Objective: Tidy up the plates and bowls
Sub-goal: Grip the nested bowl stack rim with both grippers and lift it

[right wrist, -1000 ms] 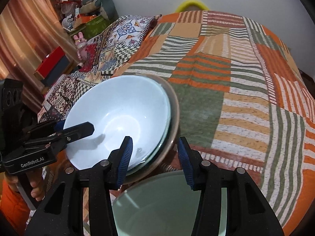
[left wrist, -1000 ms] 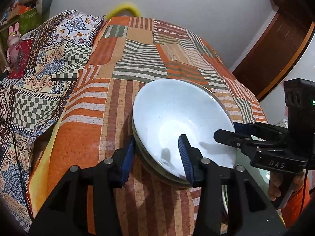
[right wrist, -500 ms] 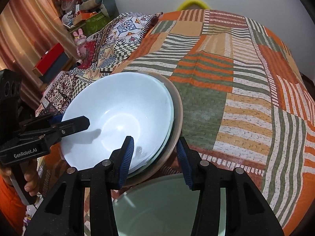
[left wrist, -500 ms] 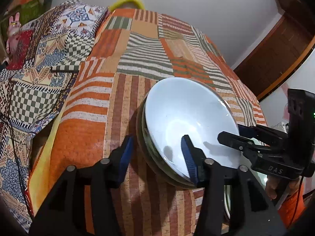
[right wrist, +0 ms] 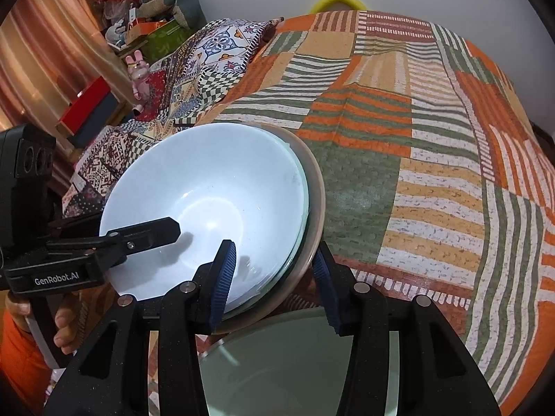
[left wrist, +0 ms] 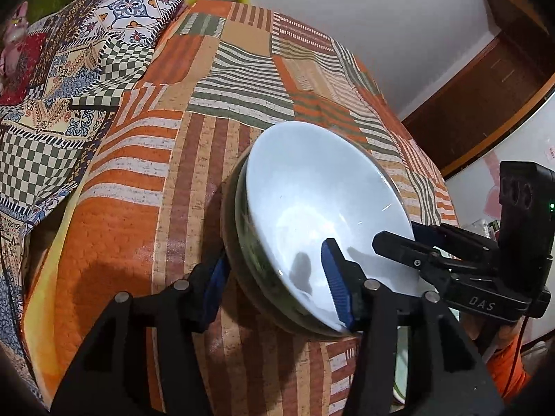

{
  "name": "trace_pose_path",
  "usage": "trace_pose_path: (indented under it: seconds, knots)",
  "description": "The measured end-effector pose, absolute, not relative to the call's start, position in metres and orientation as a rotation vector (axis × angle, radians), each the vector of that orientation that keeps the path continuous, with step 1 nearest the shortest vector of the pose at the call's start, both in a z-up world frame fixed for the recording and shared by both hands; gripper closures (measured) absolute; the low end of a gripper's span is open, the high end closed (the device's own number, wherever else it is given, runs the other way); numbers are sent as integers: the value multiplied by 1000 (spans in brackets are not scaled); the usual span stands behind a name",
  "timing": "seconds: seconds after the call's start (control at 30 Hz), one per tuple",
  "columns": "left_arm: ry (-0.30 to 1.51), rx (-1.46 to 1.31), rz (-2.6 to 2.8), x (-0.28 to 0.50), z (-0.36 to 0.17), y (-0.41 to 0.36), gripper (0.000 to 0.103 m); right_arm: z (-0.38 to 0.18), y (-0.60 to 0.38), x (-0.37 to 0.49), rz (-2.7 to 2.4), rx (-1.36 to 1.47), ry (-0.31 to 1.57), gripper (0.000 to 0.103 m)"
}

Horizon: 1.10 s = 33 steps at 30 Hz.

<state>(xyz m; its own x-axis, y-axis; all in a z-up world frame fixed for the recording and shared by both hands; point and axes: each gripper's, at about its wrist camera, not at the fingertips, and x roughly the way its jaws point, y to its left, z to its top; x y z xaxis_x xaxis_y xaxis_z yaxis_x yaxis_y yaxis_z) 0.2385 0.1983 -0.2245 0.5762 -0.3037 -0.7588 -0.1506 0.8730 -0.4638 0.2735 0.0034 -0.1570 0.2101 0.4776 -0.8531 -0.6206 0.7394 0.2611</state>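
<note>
A bed covered in an orange, green and brown striped patchwork quilt (left wrist: 145,208) filled both views, with a checkered patterned blanket (right wrist: 208,66) lying along its far left side. On the quilt sat a stack of dishes: a white bowl (right wrist: 208,201) nested on top of greenish bowls, with a wider tan-rimmed plate (right wrist: 317,204) beneath; the stack appeared tilted. Just in front of it, nearest the right wrist camera, lay a pale green glass plate (right wrist: 288,357). The left claw (left wrist: 274,277) gripped the stack's near rim, one blue pad inside the white bowl and the other under the outer edge. The right claw (right wrist: 275,280) likewise straddled the rim on the opposite side, one pad inside the bowl, the other outside the plate edge, clamped on the stack.
</note>
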Motion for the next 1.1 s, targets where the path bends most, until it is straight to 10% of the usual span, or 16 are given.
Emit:
trace_pose_path:
  seconds: [1.1]
  knots:
    - [862,-396,5,202,-175,170,50,-122,-12,254,786,-102,1003,72]
